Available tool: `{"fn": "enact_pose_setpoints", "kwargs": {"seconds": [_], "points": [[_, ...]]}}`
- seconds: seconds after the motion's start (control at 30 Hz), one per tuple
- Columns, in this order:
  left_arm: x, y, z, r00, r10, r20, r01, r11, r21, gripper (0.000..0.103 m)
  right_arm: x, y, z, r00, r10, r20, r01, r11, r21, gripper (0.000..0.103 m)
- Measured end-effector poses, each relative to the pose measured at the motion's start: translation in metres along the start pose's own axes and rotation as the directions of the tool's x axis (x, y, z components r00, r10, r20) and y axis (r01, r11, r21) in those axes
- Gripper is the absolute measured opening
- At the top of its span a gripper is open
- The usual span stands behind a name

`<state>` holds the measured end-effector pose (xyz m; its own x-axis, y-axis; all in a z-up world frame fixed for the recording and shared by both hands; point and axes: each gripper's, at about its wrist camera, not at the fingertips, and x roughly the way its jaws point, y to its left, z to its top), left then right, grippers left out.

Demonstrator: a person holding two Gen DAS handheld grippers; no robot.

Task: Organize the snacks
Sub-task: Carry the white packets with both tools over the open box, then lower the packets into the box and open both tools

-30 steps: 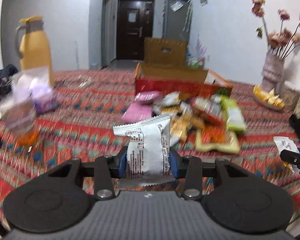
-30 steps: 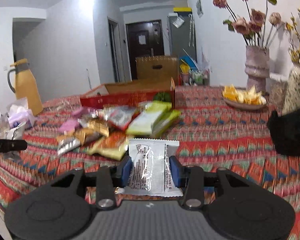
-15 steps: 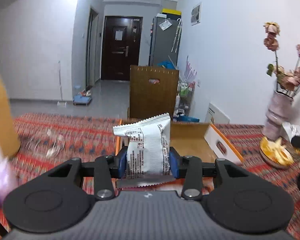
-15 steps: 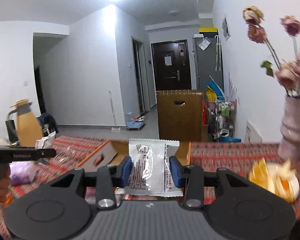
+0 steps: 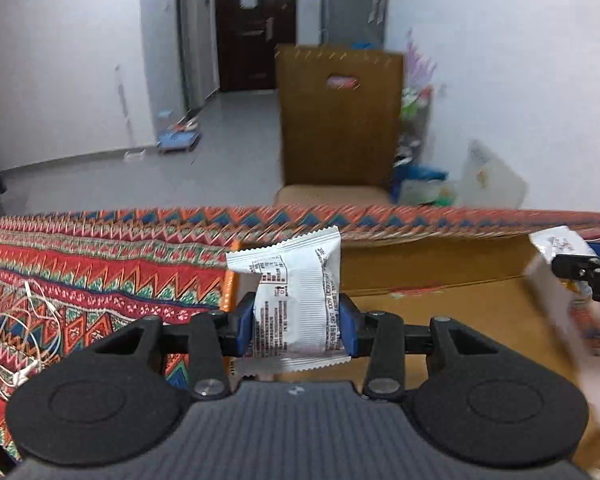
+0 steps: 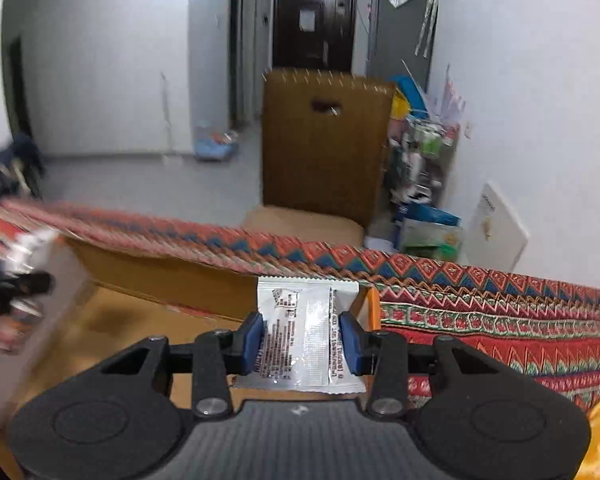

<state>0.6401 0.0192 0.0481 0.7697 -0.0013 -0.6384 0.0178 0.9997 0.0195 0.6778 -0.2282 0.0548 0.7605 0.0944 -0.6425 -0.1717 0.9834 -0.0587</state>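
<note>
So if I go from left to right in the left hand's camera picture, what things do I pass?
White cable on the patterned tablecloth → white snack packet pinched in the left tool → cardboard box → the right tool with its own packet at the edge.

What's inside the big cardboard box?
The cardboard box shows mostly bare brown floor, with some blurred colourful packets at its edge. The tongs, their white snack packet, and the camera body hide the near part.

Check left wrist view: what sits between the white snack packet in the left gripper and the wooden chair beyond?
Left wrist view: the cardboard box's far wall and patterned tablecloth's edge lie between white packet and chair.
</note>
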Motion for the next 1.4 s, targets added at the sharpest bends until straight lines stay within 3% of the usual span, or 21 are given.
{"fn": "enact_pose_setpoints", "kwargs": {"seconds": [0.07, 0.1, 0.13, 0.17, 0.23, 0.27, 0.47, 0.57, 0.67, 0.83, 1.0, 1.07, 1.3, 1.4], "points": [[0.014, 0.003, -0.002, 1.0, -0.001, -0.017, 0.001, 1.0, 0.001, 0.045, 0.022, 0.004, -0.002, 0.999, -0.04, -0.033, 0.04, 0.999, -0.009, 0.041], [0.016, 0.007, -0.002, 1.0, -0.015, -0.024, 0.015, 1.0, -0.011, 0.051, 0.03, 0.004, -0.002, 0.998, -0.047, -0.046, 0.047, 0.999, -0.003, 0.042], [0.014, 0.008, -0.002, 0.999, -0.033, -0.011, 0.033, 0.999, -0.025, 0.057, 0.032, 0.006, -0.003, 0.998, -0.036, -0.052, 0.036, 0.999, -0.001, 0.05], [0.013, 0.009, -0.002, 0.998, -0.055, 0.006, 0.056, 0.998, -0.033, 0.064, 0.032, 0.007, -0.005, 0.999, -0.004, -0.054, 0.004, 1.0, -0.003, 0.064], [0.014, 0.007, -0.004, 0.998, -0.055, 0.007, 0.055, 0.998, -0.012, 0.065, 0.031, 0.009, -0.01, 0.999, 0.029, -0.036, -0.03, 0.999, -0.019, 0.079], [0.016, 0.008, -0.005, 0.999, -0.053, 0.011, 0.053, 0.999, -0.007, 0.065, 0.03, 0.009, -0.011, 1.0, -0.001, -0.023, 0.0, 1.0, -0.026, 0.082], [0.009, 0.006, -0.004, 0.996, -0.072, 0.057, 0.072, 0.997, -0.007, 0.066, 0.021, 0.002, -0.016, 1.0, 0.005, -0.016, -0.004, 1.0, 0.024, 0.082], [-0.016, 0.007, -0.007, 0.995, -0.026, 0.1, 0.025, 1.0, 0.013, 0.084, 0.005, 0.005, -0.019, 1.0, -0.007, 0.0, 0.007, 1.0, 0.028, 0.082], [-0.048, 0.011, -0.003, 0.991, -0.053, 0.126, 0.048, 0.998, 0.039, 0.084, -0.026, 0.003, -0.017, 0.999, 0.026, 0.038, -0.028, 0.999, 0.042, 0.083], [-0.108, 0.017, 0.003, 0.993, -0.034, 0.116, 0.036, 0.999, -0.01, 0.088, -0.097, 0.004, -0.013, 0.993, 0.01, 0.115, -0.012, 1.0, 0.017, 0.088], [-0.185, 0.019, -0.012, 0.986, -0.061, 0.154, 0.063, 0.998, -0.01, 0.098, -0.176, 0.003, -0.024, 0.982, 0.03, 0.186, -0.032, 0.999, 0.005, 0.091], [-0.221, 0.018, -0.026, 0.976, -0.072, 0.204, 0.071, 0.997, 0.01, 0.101, -0.206, 0.003, -0.035, 0.977, 0.041, 0.21, -0.041, 0.999, -0.001, 0.099], [-0.332, 0.014, -0.088, 0.946, -0.104, 0.308, 0.107, 0.994, 0.008, 0.103, -0.307, 0.001, -0.095, 0.951, 0.079, 0.299, -0.08, 0.997, -0.008, 0.102], [-0.367, 0.009, -0.122, 0.926, -0.078, 0.369, 0.073, 0.997, 0.029, 0.103, -0.344, 0.002, -0.126, 0.933, 0.114, 0.34, -0.113, 0.993, -0.022, 0.103]]}}
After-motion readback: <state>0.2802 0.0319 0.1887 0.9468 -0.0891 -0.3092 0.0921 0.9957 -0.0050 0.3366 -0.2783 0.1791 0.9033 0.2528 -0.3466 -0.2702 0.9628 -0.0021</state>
